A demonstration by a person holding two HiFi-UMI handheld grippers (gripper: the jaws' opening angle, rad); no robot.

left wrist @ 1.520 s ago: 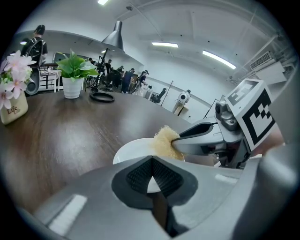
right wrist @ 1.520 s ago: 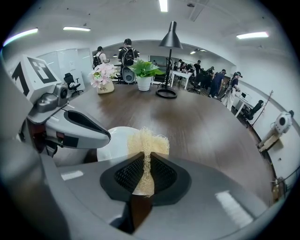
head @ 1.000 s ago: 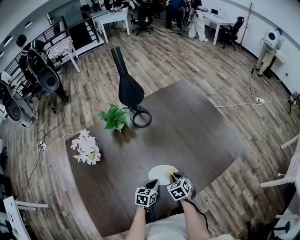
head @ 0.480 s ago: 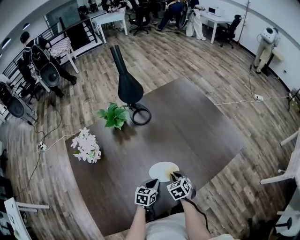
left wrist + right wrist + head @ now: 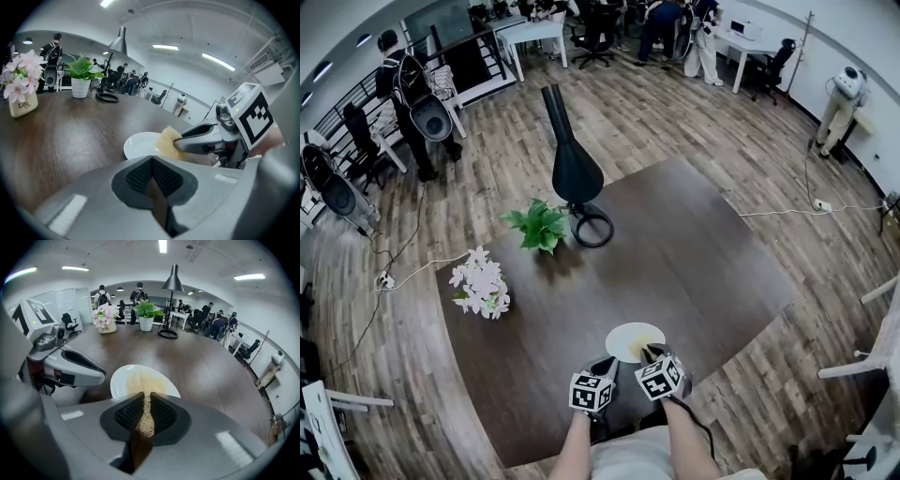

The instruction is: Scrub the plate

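Note:
A white plate (image 5: 635,341) lies on the dark wooden table (image 5: 694,253) near its front edge. My right gripper (image 5: 648,356) is shut on a tan scrub pad (image 5: 142,389), which rests on the near part of the plate (image 5: 121,377). The left gripper view shows that pad (image 5: 168,142) pressed against the plate (image 5: 139,145) under the right gripper's fingers (image 5: 200,133). My left gripper (image 5: 606,367) hovers just left of the plate with its jaws shut and nothing between them. In its own view the left gripper (image 5: 152,180) points past the plate.
A black lamp (image 5: 574,169) with a ring base (image 5: 592,228) stands at the table's far side. Beside it is a potted green plant (image 5: 542,225). A pot of pink flowers (image 5: 481,286) is at the left. People and office chairs are far behind on the wooden floor.
The head view has shifted slightly, so the table sits a little further right. Both grippers stay at the plate's near edge. People in the background have moved.

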